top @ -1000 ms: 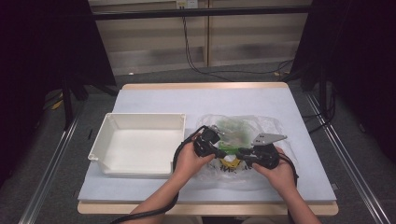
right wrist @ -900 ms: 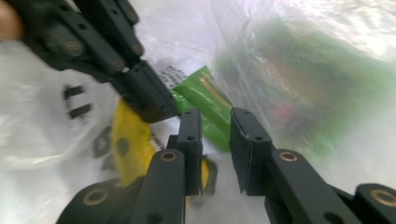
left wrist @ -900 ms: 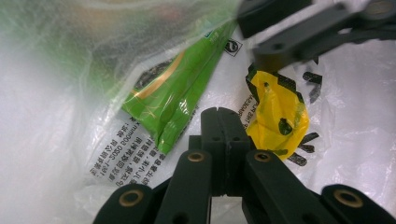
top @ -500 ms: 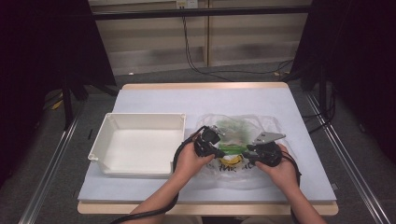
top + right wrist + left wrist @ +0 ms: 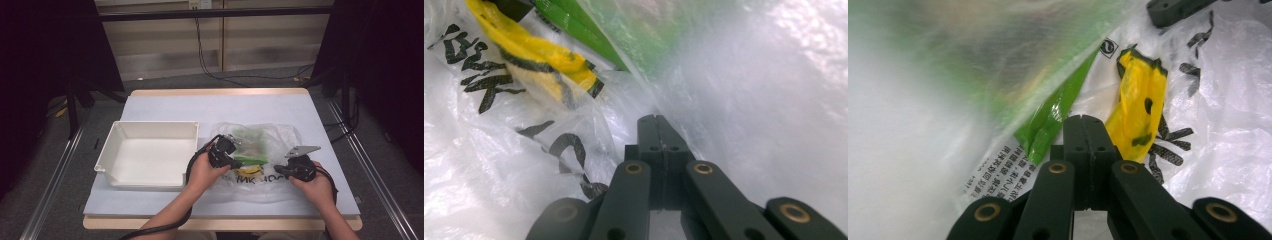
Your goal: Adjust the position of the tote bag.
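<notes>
Nearest the camera in the high view, two forearms come in from the bottom edge and angle inward over the front of the pale surface [image 5: 165, 107]. The left hand [image 5: 202, 172] is curled around the left tongs [image 5: 234, 159], with its black cable looping back along the forearm. The right hand [image 5: 315, 182] grips the right tongs [image 5: 278, 170] lower and closer to the surface's front edge, the grey three-cornered plate on top tilted up to the right. The two tongs point toward each other across the near part of a clear plastic bag [image 5: 280, 137].

In the left gripper view the left tongs [image 5: 1089, 120] have their jaws pressed flat together at the bag's film, beside a green packet [image 5: 1050, 117] and a yellow-and-black printed patch [image 5: 1138, 107]; whether film is pinched between the pads cannot be told. In the right gripper view the right tongs [image 5: 655, 119] have just been closing and now stand with jaws together against the crinkled film [image 5: 749, 90]; a pinch of film between them cannot be made out.

The bag lies crumpled on the surface right of centre, the green packet inside it. Just left of it, near the left hand, sits a white rectangular tray [image 5: 112, 150]. Beyond the surface's far edge, cables hang against a panelled wall.
</notes>
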Action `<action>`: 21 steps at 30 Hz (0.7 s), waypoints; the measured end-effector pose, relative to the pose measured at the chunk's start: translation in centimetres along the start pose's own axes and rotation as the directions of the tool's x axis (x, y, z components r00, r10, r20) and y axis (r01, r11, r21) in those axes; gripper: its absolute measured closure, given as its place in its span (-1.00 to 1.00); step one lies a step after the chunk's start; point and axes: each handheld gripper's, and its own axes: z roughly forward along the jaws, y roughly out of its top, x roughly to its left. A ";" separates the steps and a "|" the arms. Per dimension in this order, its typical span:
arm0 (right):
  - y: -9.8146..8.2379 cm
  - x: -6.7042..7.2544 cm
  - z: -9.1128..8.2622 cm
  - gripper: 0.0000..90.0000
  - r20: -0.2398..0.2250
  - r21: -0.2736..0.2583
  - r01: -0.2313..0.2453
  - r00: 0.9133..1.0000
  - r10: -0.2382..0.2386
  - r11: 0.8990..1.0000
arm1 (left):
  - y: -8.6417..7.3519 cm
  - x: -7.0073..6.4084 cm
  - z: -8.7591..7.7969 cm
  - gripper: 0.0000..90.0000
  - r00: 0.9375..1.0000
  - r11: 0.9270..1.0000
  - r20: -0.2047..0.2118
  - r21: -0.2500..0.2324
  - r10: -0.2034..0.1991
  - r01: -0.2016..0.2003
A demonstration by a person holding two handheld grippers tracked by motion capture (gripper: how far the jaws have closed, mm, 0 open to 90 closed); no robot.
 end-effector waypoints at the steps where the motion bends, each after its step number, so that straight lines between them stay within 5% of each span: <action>1: -0.1 -0.1 -0.1 1.00 -0.001 0.001 -0.009 1.000 0.009 1.000 | 0.0 0.0 0.0 1.00 1.000 1.000 0.001 -0.001 0.000 0.000; 6: -0.5 -0.3 -0.9 1.00 0.008 0.029 -0.021 1.000 0.021 0.999 | 0.0 0.1 0.0 1.00 1.000 1.000 -0.010 0.006 -0.005 0.005; 9: -0.5 -0.3 -1.3 0.96 0.025 -0.010 -0.004 1.000 0.005 1.000 | 0.0 0.1 0.1 1.00 1.000 1.000 -0.004 0.005 -0.005 0.005; 11: 0.0 -0.1 -1.5 0.60 0.021 -0.064 -0.018 1.000 0.020 0.998 | 0.0 0.1 0.1 1.00 1.000 1.000 -0.007 0.009 -0.012 0.012; 12: 0.4 0.1 -1.6 0.58 0.022 -0.100 -0.007 1.000 0.009 0.995 | 0.1 0.1 0.1 1.00 1.000 1.000 -0.008 0.012 -0.010 0.010; 19: 2.0 0.5 0.1 -0.07 0.031 -0.124 0.024 0.999 -0.020 0.992 | 0.1 0.2 0.2 1.00 1.000 1.000 -0.005 0.011 -0.011 0.011; 21: 2.1 0.5 0.9 -0.06 0.037 -0.100 0.033 0.999 -0.029 0.994 | 0.1 0.2 0.3 1.00 1.000 1.000 -0.006 0.010 -0.012 0.012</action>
